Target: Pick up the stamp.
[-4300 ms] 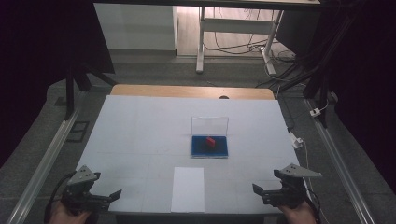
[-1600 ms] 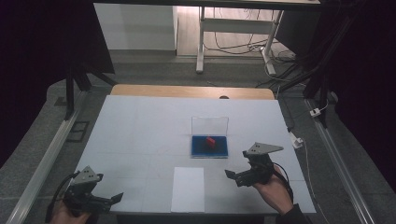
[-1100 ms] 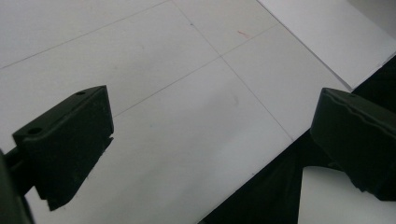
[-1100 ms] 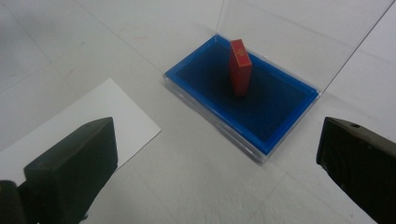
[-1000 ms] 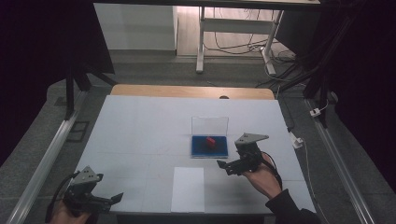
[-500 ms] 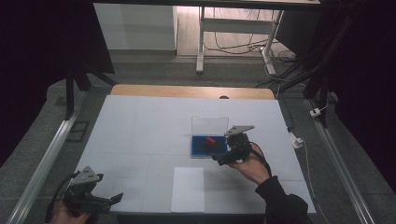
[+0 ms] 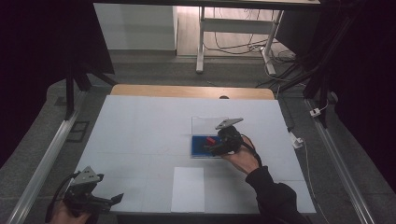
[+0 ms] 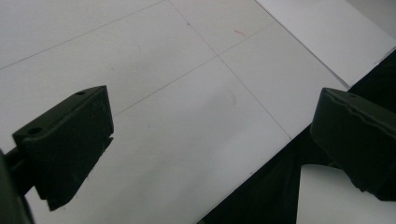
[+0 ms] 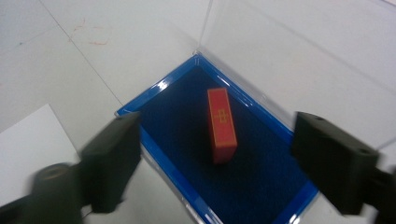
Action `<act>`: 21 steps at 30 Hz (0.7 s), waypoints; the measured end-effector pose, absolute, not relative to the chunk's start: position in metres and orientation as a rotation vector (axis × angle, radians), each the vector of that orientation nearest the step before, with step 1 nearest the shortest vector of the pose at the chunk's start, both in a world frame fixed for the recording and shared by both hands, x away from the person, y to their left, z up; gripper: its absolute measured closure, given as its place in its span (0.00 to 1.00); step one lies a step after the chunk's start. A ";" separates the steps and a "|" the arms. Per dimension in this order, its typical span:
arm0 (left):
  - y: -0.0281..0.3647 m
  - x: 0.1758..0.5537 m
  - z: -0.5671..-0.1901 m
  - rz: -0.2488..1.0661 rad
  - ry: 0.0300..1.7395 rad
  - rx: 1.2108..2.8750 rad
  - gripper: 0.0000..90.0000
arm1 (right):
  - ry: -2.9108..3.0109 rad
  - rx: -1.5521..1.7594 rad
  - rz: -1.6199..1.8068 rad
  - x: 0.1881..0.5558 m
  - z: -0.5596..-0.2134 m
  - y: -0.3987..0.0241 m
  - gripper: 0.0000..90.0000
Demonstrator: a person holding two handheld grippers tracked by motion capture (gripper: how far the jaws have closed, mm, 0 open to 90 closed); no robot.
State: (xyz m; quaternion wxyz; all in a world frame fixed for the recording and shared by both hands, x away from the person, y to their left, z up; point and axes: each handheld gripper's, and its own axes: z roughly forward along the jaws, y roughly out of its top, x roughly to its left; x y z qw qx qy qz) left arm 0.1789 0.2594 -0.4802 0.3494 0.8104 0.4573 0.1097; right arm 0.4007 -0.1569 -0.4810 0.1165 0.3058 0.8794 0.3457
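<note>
High view: right claw [image 7: 208,148] sits over the clear case [image 7: 208,140] just right of table [image 7: 140,126] centre, the person's right hand [image 7: 243,158] coming in from 5 o'clock. Right gripper view: red block [image 9: 221,124] lies flat on the blue lining of the case, roughly centred, long axis running 12 to 6, slightly tilted. The jaws stand apart on either side of the block, not touching it; they have just been closing, with the block between them but no contact yet. That straddling pose reads as lining up for a pinch across the block's narrow sides. The clear lid [image 9: 299,56] stands upright at the 12 o'clock edge, leaving access from above. Left claw [image 7: 109,200] rests at the table's 7 o'clock corner, jaws wide apart, nothing between them, likely parked out of the way. A white sheet [image 7: 188,189] lies at 6 o'clock, untouched.
</note>
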 end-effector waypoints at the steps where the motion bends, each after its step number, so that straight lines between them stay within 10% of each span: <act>1: 0.259 0.179 -0.480 0.285 1.184 2.099 0.00 | 2.578 0.882 1.008 0.403 -0.481 -0.156 0.27; 15: 0.260 0.179 -0.480 0.276 1.180 2.094 0.00 | 2.639 0.871 0.990 0.417 -0.483 -0.153 0.86; 21: 0.261 0.179 -0.480 0.266 1.178 2.090 0.00 | 2.632 0.849 0.982 0.416 -0.484 -0.152 0.89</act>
